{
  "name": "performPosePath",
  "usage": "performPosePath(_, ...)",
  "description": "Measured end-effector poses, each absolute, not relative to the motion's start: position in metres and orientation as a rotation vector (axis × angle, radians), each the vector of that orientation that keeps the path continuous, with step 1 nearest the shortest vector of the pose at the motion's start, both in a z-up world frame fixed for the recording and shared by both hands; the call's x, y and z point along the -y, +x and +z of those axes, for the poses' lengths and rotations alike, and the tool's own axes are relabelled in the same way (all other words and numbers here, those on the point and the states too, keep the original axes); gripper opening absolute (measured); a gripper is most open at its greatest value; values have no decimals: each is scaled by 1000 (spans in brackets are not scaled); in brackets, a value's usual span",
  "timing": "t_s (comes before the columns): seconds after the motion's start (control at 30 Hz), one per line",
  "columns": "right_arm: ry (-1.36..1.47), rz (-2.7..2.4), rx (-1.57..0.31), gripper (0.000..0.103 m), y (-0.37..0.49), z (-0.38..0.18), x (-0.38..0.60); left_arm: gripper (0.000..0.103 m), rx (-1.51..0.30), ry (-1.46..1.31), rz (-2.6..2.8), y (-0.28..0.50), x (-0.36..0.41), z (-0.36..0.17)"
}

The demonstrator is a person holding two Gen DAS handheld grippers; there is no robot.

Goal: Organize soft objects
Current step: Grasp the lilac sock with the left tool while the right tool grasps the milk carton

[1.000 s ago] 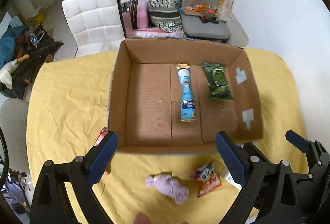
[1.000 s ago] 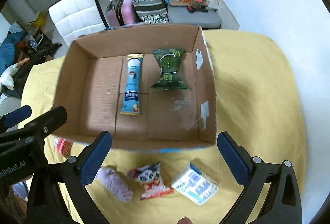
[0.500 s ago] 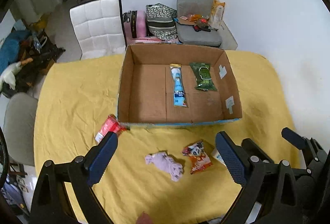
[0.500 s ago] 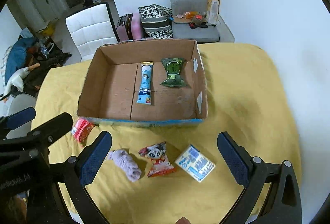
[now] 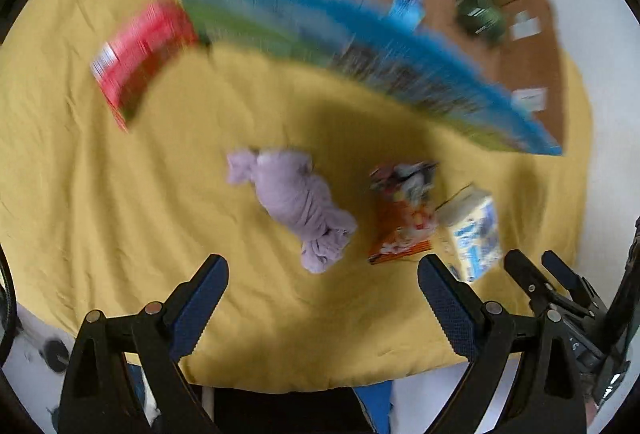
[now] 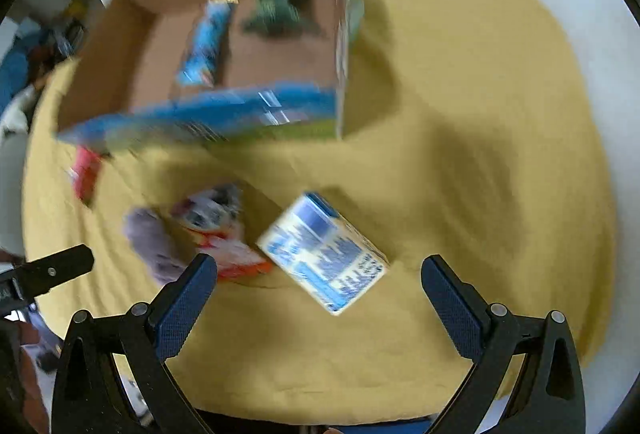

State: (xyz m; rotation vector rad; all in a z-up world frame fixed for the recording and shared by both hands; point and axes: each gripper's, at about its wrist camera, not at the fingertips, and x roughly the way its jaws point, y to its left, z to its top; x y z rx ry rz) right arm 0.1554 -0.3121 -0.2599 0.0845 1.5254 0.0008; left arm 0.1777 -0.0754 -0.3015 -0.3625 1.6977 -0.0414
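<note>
Both grippers, left [image 5: 322, 274] and right [image 6: 319, 276], hung spread wide and empty over the yellow cloth [image 6: 460, 94]. The blue-and-white tissue pack [image 6: 324, 254] lay just before the right gripper, near the open cardboard box [image 6: 256, 58]; squeezing its flat sides gently would probably grip best.

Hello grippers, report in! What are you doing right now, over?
Both jaws open, empty. Left gripper over purple cloth; right gripper over blue-white pack. Nothing blocking.
</note>
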Motion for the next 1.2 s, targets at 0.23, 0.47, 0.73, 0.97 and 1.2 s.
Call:
performPosePath(0.23,-21,83,-1642,101,160,-332,308,97,-1773,-397,1,184,85,-351)
performPosePath(0.47,139,6,-1721,80,155,-351,327,62,-1785,-397,6,189,95,-371)
performPosePath(0.73,382,-23,-1777,74,133,-359,337,42,-1791,-192,-41,170,99,-371)
performPosePath(0.97,330,-120,-1773,74,134,-366,316,42,-1783,-153,-58,177,117,-378)
performPosePath(1.2,292,-159,-1761,69,121,-361,298,30,-1739,-120,-67,168,126,-369)
